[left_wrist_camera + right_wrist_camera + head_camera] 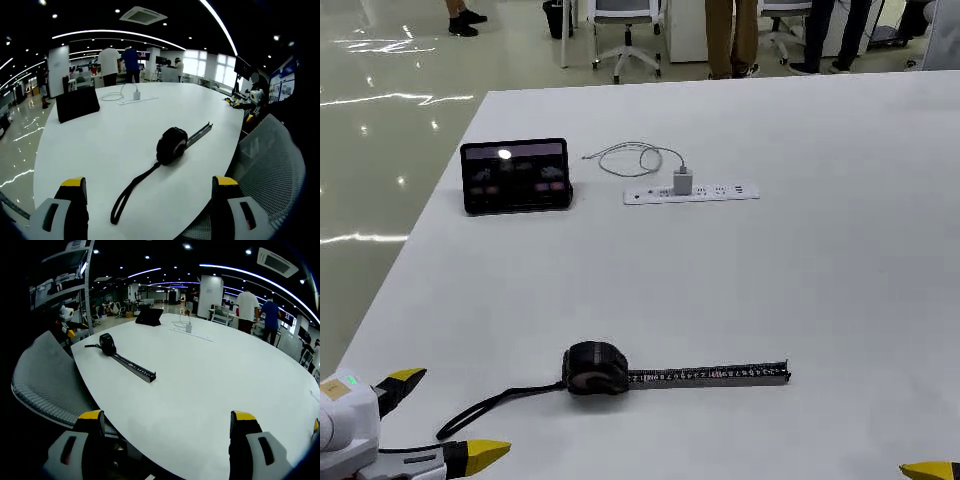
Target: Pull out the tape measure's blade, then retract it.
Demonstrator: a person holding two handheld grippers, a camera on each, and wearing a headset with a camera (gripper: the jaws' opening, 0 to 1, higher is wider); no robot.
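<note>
In the head view, tape measure point(595, 368) lying on the white table point(820, 280) near its front edge. Black case at the left, blade point(710, 375) drawn out toward the right, long axis along that edge. Wrist strap point(490, 408) trailing toward the left gripper point(445, 415). Farther back, a tablet point(515, 176) and a power strip point(692, 192). Added by the gripper views: a grey mesh chair point(270, 150) at the table edge. Left gripper spread wide, holding nothing; right gripper point(167, 416) likewise spread and empty, well apart from the tape measure.
</note>
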